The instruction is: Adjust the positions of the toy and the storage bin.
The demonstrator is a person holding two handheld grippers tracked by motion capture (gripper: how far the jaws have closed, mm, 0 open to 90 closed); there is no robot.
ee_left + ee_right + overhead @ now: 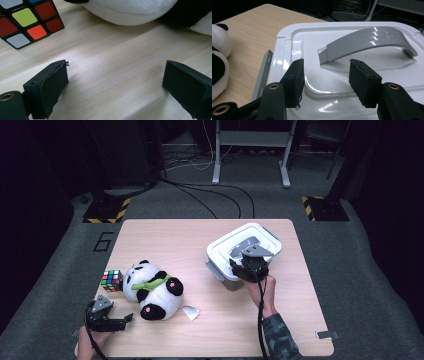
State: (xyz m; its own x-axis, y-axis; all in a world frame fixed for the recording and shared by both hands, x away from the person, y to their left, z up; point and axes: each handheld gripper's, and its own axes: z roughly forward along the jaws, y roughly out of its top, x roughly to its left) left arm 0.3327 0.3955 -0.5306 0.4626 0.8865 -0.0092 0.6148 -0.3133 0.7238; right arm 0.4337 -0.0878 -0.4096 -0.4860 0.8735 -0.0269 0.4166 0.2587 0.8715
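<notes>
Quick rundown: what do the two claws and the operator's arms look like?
Both are black handheld units. The left claw and right claw each carry a grey three-cornered plate on top and trail a black cable toward the person. The fingers are blocky black pads on arms with brass-coloured rivets. A camouflage-patterned sleeve covers the right forearm.

High view is looking forward and down from above the person's side, taking in the whole wooden table (220, 330) from well back. Left gripper view is riding low, facing along the tabletop, close on the Rubik's cube (27, 21) and plush panda (140, 11), both shared with the high view. Right gripper view is hovering close above the white lidded container (287, 45), facing its grey handle (367, 42), sharing container and panda.
</notes>
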